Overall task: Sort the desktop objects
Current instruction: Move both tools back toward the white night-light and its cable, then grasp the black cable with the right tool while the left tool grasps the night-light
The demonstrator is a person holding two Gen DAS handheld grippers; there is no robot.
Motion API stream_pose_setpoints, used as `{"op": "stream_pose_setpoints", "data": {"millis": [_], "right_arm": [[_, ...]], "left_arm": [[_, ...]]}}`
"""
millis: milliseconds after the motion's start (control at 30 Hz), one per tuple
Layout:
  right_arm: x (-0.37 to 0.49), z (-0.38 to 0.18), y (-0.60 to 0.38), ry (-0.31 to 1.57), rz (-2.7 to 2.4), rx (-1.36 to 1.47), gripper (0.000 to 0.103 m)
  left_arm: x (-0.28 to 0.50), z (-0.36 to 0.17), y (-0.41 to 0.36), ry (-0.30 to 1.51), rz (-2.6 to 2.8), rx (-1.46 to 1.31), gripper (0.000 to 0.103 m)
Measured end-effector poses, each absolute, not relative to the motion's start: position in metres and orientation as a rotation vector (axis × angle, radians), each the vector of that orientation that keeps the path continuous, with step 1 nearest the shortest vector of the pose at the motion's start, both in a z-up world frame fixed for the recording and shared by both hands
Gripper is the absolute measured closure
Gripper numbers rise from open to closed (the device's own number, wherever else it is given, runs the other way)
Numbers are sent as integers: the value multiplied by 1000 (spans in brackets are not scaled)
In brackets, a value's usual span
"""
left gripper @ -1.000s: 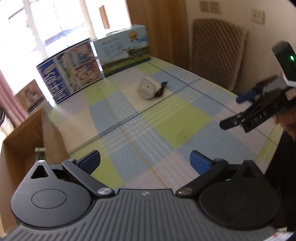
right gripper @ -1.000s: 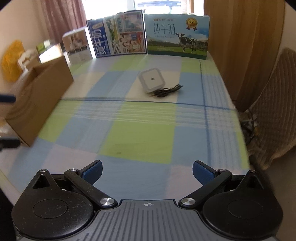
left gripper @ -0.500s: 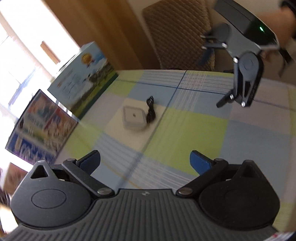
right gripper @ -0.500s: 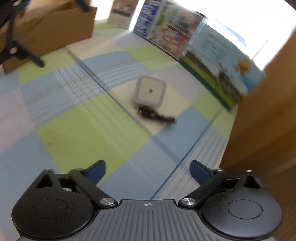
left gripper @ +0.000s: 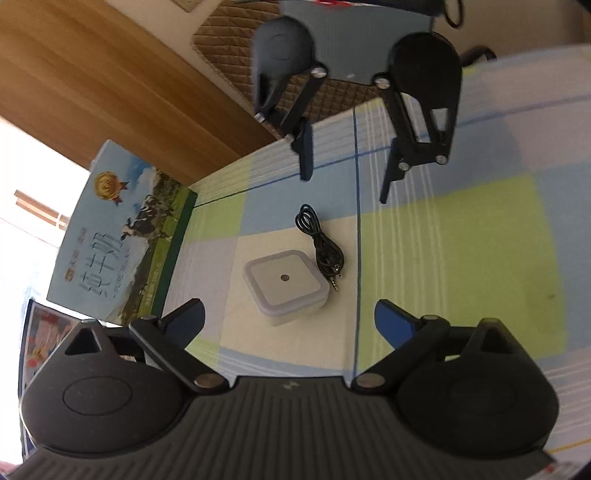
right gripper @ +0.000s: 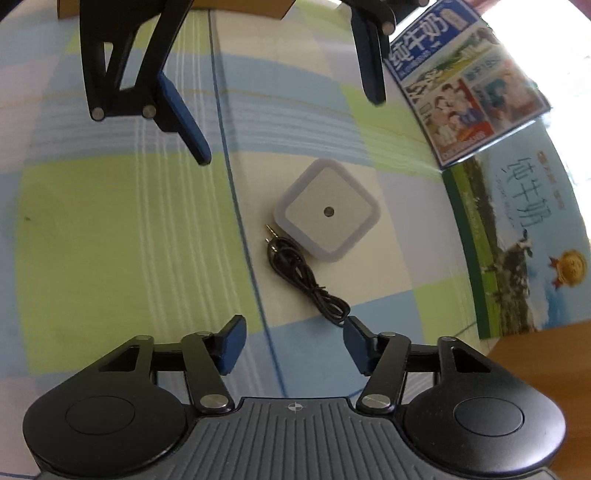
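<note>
A white square device [left gripper: 285, 283] with a dark centre dot lies on the checked tablecloth, with a coiled black audio cable [left gripper: 320, 245] touching its side. Both also show in the right wrist view: the device [right gripper: 327, 211] and the cable [right gripper: 303, 280]. My left gripper [left gripper: 289, 320] is open, above the table, just short of the device. My right gripper [right gripper: 291, 341] is open, facing it from the opposite side, its fingertips near the cable's far loop. Each gripper shows in the other's view: the right one [left gripper: 345, 168] and the left one [right gripper: 288, 122].
A milk carton box [left gripper: 122, 236] and a picture-printed box [right gripper: 476, 99] stand along the table's edge beside the device. A brown cardboard box [right gripper: 236, 5] sits behind the left gripper. A quilted chair [left gripper: 236, 40] stands past the table's end.
Both grippers have swung over the table and now point down at the device and cable from opposite sides, much closer. The right gripper's fingers have narrowed somewhat. The objects have not moved.
</note>
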State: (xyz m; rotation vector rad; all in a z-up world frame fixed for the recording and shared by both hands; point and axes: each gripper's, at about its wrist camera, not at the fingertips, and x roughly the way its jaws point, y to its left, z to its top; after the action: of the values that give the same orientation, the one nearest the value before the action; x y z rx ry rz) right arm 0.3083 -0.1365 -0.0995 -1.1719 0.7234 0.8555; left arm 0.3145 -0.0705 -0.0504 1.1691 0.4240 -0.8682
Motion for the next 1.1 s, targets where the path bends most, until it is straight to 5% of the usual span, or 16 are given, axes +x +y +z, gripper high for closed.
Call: {"op": "stream_pose_setpoints", "data": {"millis": [600, 700, 767, 1100], "right_arm": [[368, -107, -106, 799, 1031, -1299, 57], [375, -106, -106, 860, 1041, -1257, 83], [374, -108, -109, 867, 1015, -1261, 92], [361, -103, -148, 967, 941, -1116, 93]], "left_arm": [[354, -87, -77, 424, -924, 1133, 9], [356, -88, -77, 435, -929, 1119, 14], [357, -89, -77, 445, -930, 1099, 17], [368, -98, -92, 485, -868, 1026, 20]]}}
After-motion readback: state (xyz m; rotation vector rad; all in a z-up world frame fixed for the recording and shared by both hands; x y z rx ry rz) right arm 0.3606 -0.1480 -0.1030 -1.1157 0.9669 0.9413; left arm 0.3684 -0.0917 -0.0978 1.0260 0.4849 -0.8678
